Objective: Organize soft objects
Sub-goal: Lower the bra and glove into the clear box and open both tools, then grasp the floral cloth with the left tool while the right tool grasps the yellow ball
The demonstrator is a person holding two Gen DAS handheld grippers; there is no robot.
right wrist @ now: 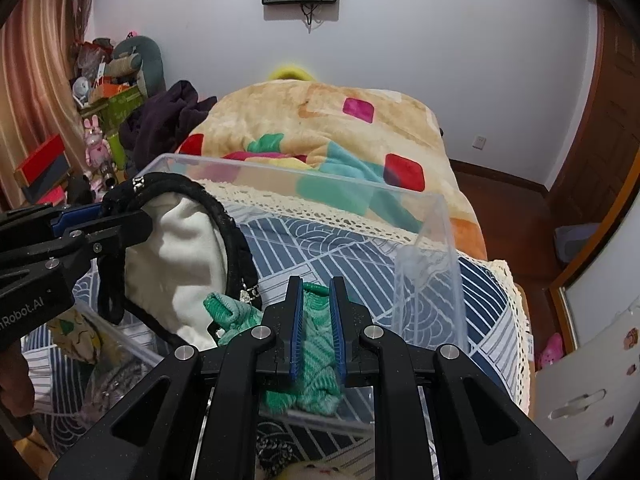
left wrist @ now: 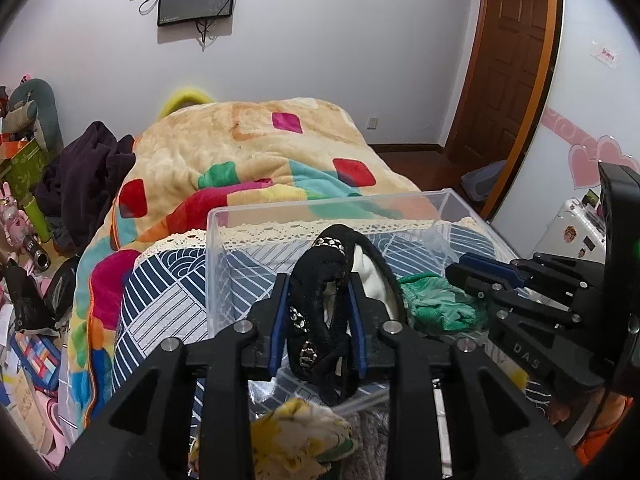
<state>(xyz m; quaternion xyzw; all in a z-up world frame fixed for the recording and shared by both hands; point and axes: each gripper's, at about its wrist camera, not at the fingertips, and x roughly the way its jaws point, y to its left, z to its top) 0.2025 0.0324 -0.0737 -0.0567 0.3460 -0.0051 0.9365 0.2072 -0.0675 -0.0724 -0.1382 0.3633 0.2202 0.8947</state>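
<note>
My left gripper [left wrist: 318,280] is shut on a black and white garment [left wrist: 320,312] with a studded black trim and holds it over a clear plastic bin [left wrist: 224,216] on the bed. The garment also shows in the right wrist view [right wrist: 180,248], hanging into the bin from the left gripper [right wrist: 124,216]. A green knitted item [left wrist: 440,304] lies in the bin. My right gripper [right wrist: 316,284] hovers just above the green item [right wrist: 316,364], its jaws a narrow gap apart with nothing gripped between them. It shows at the right in the left wrist view [left wrist: 460,272].
A yellow floral cloth [left wrist: 296,436] and a grey fuzzy item [right wrist: 116,384] lie on the bed in front of the bin. A colourful blanket [left wrist: 248,152] is heaped behind it. Dark clothes [left wrist: 84,176] and clutter stand at the left. A wooden door [left wrist: 508,64] is at the right.
</note>
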